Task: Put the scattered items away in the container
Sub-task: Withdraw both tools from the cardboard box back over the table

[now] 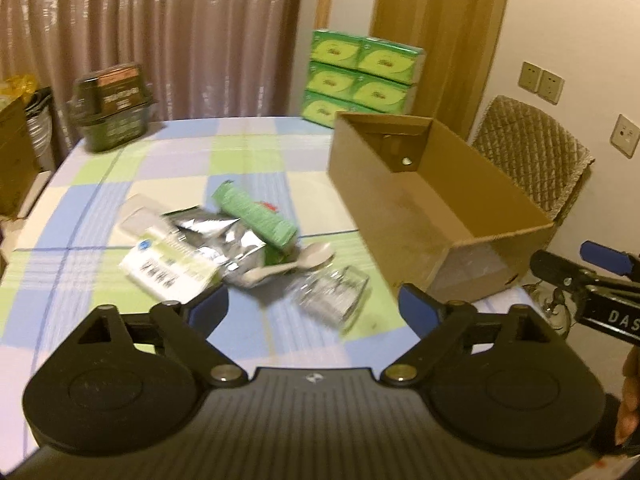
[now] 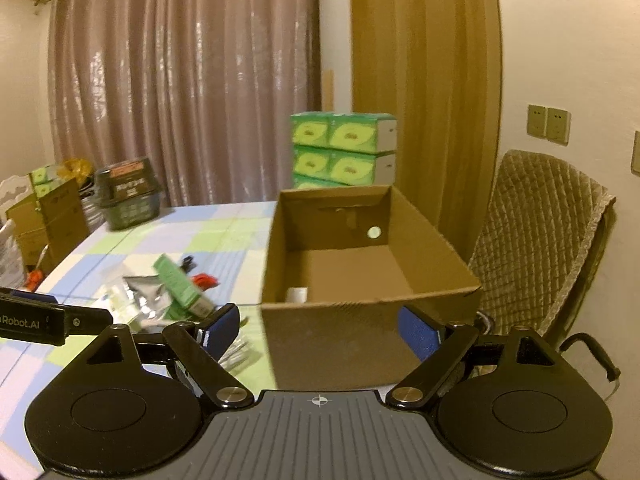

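Note:
An open cardboard box [image 1: 404, 196] stands on the right of the checked table; it also shows in the right wrist view [image 2: 360, 320], with a small white object [image 2: 298, 294] inside. Scattered left of it lie a green box [image 1: 256, 212], a silver foil pouch [image 1: 224, 240], a white labelled pack [image 1: 168, 268], a white spoon [image 1: 296, 266] and a clear plastic case [image 1: 332, 294]. My left gripper [image 1: 314, 310] is open and empty, just short of the clear case. My right gripper [image 2: 320, 330] is open and empty before the box's near wall.
A dark green basket [image 1: 114, 120] stands at the table's far left corner. Stacked green tissue packs [image 1: 360, 76] stand behind the box. A padded chair [image 1: 536, 160] is at the right. Cardboard boxes [image 2: 44, 220] stand left of the table.

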